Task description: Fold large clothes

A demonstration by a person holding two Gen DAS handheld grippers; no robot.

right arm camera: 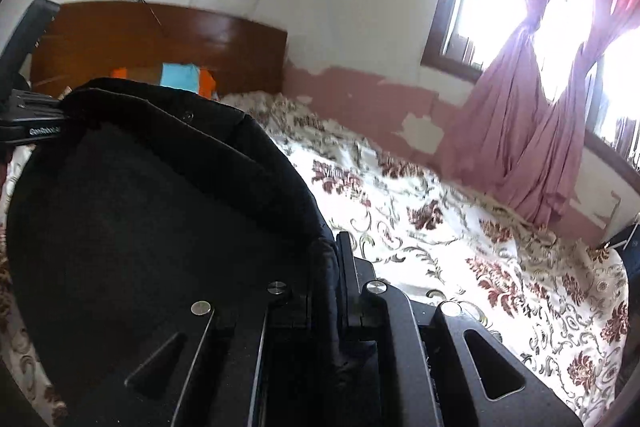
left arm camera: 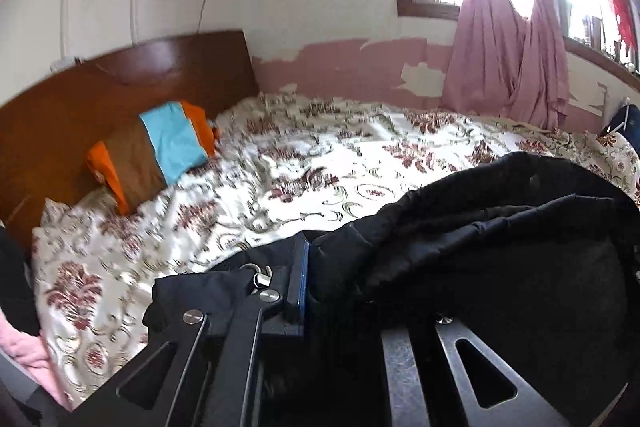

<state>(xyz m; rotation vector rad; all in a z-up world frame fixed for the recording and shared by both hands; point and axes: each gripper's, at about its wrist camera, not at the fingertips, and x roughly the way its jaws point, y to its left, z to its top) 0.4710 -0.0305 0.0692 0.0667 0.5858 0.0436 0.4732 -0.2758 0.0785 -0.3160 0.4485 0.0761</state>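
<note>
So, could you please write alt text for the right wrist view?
The right hand-held gripper is shut on a bulky black padded jacket, held above a bed with a cream floral cover. Behind are a brown wooden headboard and pink curtains.

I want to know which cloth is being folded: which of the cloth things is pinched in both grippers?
The black jacket. Both the left gripper and the right gripper are shut on it, while the striped pillow and pink curtains hang or lie untouched.

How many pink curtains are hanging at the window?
2. One curtain hangs on the left of the window, tied in the middle; the other curtain hangs right beside it, on its right. More could be hidden past the picture's edge.
</note>
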